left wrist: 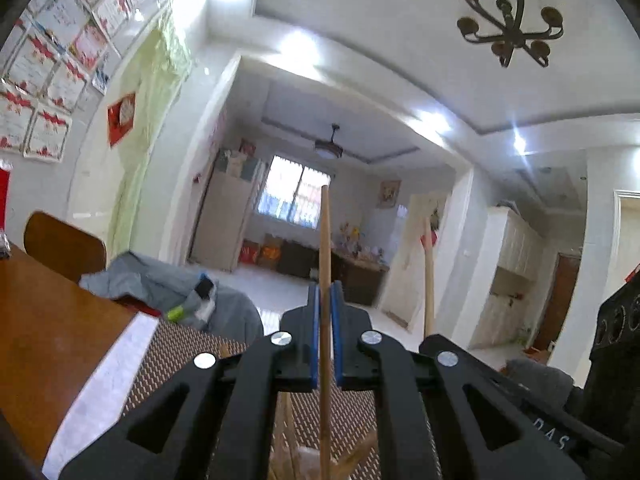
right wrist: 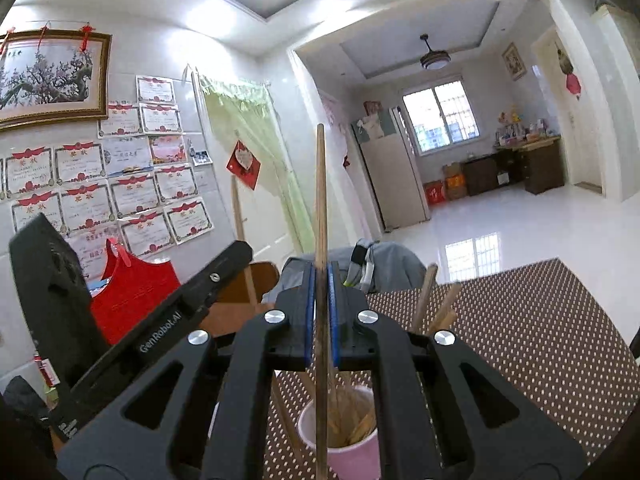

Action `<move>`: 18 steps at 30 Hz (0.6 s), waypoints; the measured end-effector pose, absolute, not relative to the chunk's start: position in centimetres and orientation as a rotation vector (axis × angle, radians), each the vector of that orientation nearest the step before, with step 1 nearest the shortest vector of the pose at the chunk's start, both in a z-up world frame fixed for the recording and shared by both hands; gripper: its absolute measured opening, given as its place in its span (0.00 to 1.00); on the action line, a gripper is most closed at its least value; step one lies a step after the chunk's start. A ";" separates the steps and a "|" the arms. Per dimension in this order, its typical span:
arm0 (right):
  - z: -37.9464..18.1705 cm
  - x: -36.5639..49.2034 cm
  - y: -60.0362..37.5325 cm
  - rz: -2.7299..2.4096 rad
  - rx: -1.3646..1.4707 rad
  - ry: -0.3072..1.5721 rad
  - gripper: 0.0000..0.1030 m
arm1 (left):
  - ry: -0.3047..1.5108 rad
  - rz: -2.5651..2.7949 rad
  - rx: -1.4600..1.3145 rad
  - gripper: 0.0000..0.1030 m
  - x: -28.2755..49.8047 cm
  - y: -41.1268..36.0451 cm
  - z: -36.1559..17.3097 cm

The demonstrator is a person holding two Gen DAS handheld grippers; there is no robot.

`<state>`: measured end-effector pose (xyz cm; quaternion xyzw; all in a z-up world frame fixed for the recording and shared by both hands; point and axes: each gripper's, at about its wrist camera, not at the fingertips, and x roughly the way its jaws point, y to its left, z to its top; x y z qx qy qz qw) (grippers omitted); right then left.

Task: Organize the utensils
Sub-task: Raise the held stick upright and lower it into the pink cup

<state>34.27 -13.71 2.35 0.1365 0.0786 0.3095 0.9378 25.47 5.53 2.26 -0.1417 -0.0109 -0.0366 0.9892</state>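
My left gripper (left wrist: 326, 294) is shut on a pale wooden chopstick (left wrist: 325, 236) that stands upright between its blue pads. My right gripper (right wrist: 320, 276) is shut on a darker chopstick (right wrist: 320, 200), also upright. Below the right gripper a pink cup (right wrist: 356, 452) holds several chopsticks, some leaning out to the right (right wrist: 424, 296). In the left wrist view the cup is mostly hidden under the fingers. Each view shows the other gripper beside it: the right gripper's body (left wrist: 520, 384) with its chopstick (left wrist: 429, 280), and the left gripper's body (right wrist: 160, 320) with its chopstick (right wrist: 240, 232).
A brown dotted placemat (right wrist: 520, 340) covers the wooden table (left wrist: 48, 320). A red bag (right wrist: 136, 296) stands at the left. A chair (left wrist: 60, 244) and grey clothing (left wrist: 160, 284) sit behind the table. Beyond lies a tiled floor.
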 end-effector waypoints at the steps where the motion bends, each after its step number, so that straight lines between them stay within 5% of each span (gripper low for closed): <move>1: 2.4 34.4 -13.5 0.634 0.280 0.156 0.06 | -0.050 -0.065 -0.281 0.06 25.5 5.6 2.4; 18: 1.2 36.0 -12.9 0.552 0.312 0.057 0.06 | 0.028 -0.016 -0.228 0.06 28.0 5.3 -1.1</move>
